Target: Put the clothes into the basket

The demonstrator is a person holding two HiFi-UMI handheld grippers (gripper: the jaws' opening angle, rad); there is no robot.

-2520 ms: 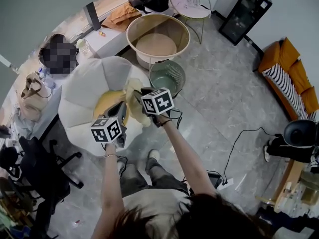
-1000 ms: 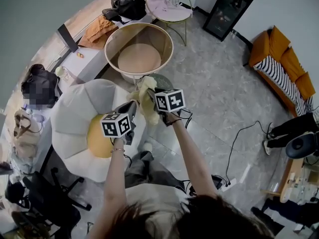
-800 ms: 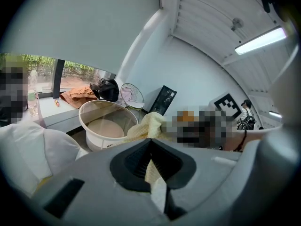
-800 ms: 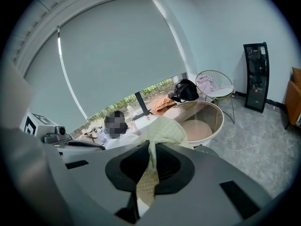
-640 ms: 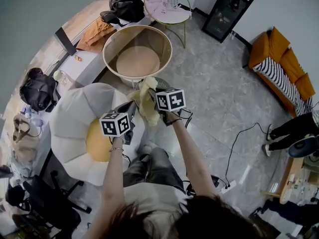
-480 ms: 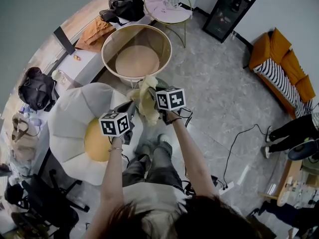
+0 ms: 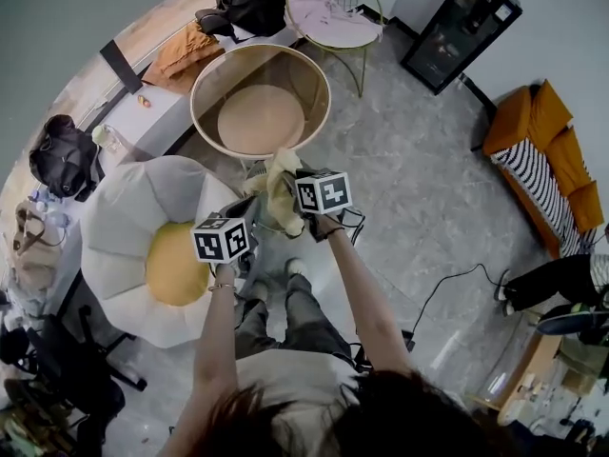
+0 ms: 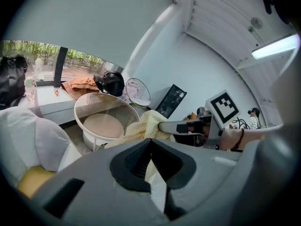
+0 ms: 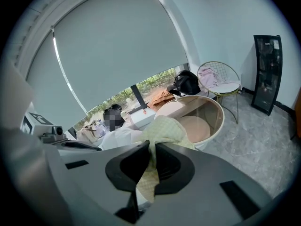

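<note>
A pale yellow checked cloth [image 7: 279,187] hangs between my two grippers above the floor. My left gripper [image 7: 249,208] is shut on its lower left part. My right gripper [image 7: 290,181] is shut on its upper right part. In the left gripper view the cloth [image 8: 141,128] runs out of the shut jaws of the left gripper [image 8: 150,144] toward the right gripper [image 8: 181,126]. In the right gripper view the right gripper [image 9: 151,150] pinches a fold of the cloth [image 9: 163,128]. A dark green wire basket [image 7: 255,171] sits under the cloth, mostly hidden.
A large round tub [image 7: 319,103] with a tan bottom stands just beyond the cloth. A white petal-shaped chair [image 7: 124,217] with a yellow cushion is at the left. Farther off are a gold wire chair [image 7: 333,12] with pink clothes, an orange garment [image 7: 186,50], a black bag [image 7: 252,3] and a floor cable [image 7: 447,284].
Both grippers have carried the cloth away from the white chair toward the round tub, sinking slightly. Both grips are unchanged.
</note>
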